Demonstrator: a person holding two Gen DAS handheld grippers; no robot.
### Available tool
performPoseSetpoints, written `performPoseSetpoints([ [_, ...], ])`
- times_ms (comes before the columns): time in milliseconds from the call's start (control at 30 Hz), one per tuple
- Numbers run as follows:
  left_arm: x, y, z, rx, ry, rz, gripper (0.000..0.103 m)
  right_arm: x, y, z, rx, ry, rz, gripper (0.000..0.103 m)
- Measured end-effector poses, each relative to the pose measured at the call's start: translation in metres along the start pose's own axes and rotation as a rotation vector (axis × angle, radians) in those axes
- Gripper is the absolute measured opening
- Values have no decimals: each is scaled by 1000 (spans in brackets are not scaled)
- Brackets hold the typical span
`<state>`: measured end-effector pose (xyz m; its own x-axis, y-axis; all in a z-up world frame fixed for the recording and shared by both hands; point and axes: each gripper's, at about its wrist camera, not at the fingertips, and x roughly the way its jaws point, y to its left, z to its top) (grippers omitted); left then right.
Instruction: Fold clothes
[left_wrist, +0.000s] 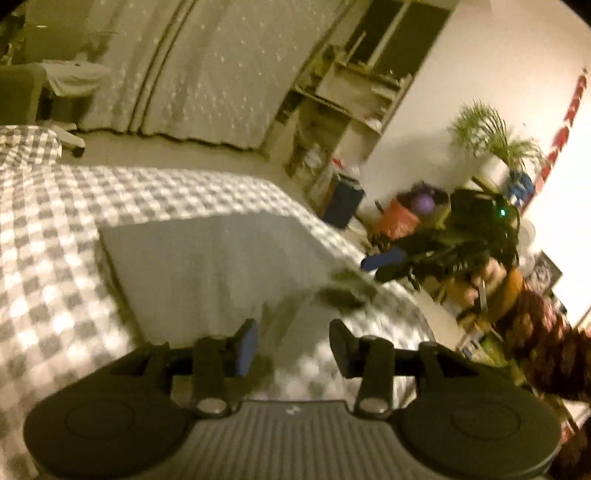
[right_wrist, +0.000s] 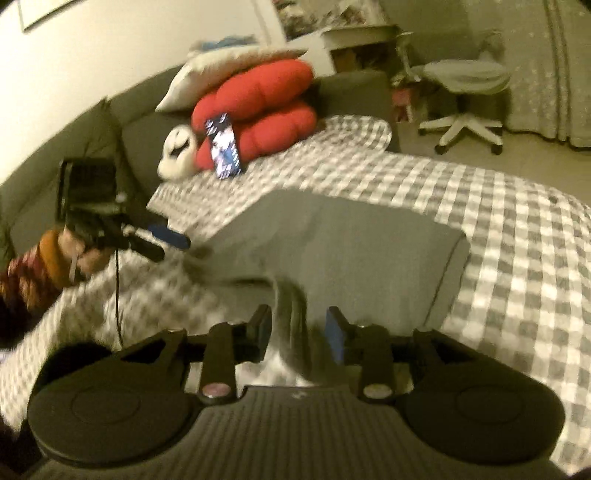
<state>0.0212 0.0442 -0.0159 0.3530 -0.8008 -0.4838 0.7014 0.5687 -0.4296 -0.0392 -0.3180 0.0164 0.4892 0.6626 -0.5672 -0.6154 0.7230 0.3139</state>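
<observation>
We work over a bed (right_wrist: 498, 236) dressed in a grey-and-white checked cover, which carries everything here. On it lies the grey garment (right_wrist: 332, 243), already reduced to a compact rectangular fold with straight edges; it sits near the bed's foot corner in the left wrist view and well apart from the red cushions (right_wrist: 258, 110) stacked at the far end. We judge the main folds done, and what remains appears to be the last bit of tidying: in the right wrist view a blurred strip of the grey cloth rises from the near edge of the fold and passes between the jaws. The right tongs (right_wrist: 299, 332) stand parted, their pads not pressing on that strip, so we read them as released. The left tongs (left_wrist: 291, 343) are likewise released, jaws apart with only checked cover and the garment's near edge beyond them. Each view also shows the opposite tongs held in a hand (right_wrist: 88, 254) off the bed's side edge. A patterned card or packet (right_wrist: 223, 146) leans against the cushions; its print is too blurred to read, and we find no legible brand or label anywhere.
</observation>
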Motion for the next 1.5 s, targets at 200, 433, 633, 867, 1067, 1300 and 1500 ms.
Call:
performPoseSetpoints([
  [200, 47, 3, 18, -16, 6, 1, 41, 40, -8, 16, 52, -7, 5, 37],
  [433, 82, 14, 15, -46, 96, 2, 38, 77, -9, 17, 46, 71, 51, 32],
  [633, 68, 3, -9, 1, 136, -39, 38, 69, 9, -7, -44, 130, 74, 32],
  [867, 28, 6, -26, 6, 118, -22, 39, 34, 0, -16, -6, 107, 64, 26],
  [1067, -1, 22, -11, -72, -56, 8, 39, 5, -5, -11, 39, -41, -16, 35],
  [1300, 13, 41, 3, -155, -172, 91, 39, 20, -22, 3, 102, -138, -172, 35],
  [1500, 33, 57, -12, -193, -126, 139, 39, 39, -35, -2, 116, -107, -218, 35],
])
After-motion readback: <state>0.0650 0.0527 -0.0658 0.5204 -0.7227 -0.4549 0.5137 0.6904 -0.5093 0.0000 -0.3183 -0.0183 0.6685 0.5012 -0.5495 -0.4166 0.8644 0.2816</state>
